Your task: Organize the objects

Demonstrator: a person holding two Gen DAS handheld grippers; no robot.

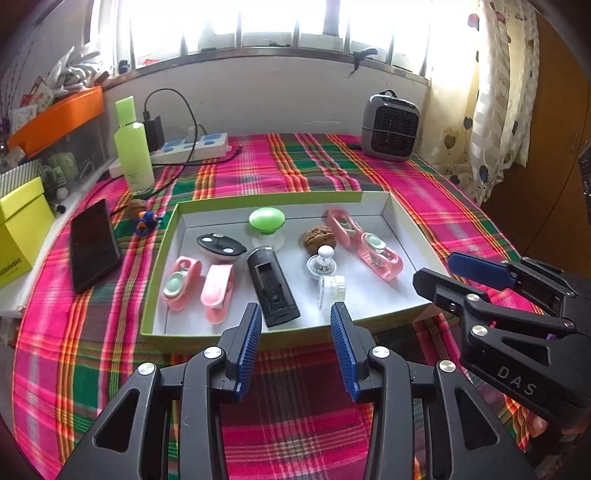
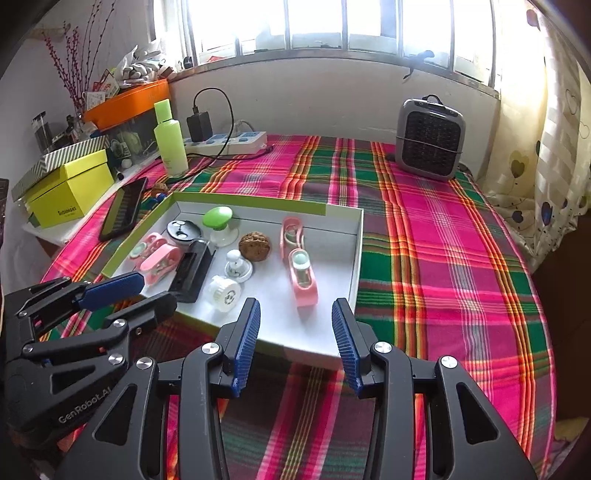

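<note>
While both hang just before the tray [image 1: 373, 325], left gripper [image 1: 295, 347] and right gripper [image 2: 295, 343] stand part open, empty. Pink clips [image 1: 218, 291], walnut [image 1: 320, 239], black case [image 1: 273, 291] lie inside the tray.

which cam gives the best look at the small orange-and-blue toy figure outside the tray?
Left wrist view: the small orange-and-blue toy figure lies in the open on the plaid cloth, between the black phone and the shallow green-edged tray. In the right wrist view only a sliver peeks over the tray's far corner.

Blown-out window [image 1: 280, 22] backlight — edges perhaps fisheye-warped.
</note>
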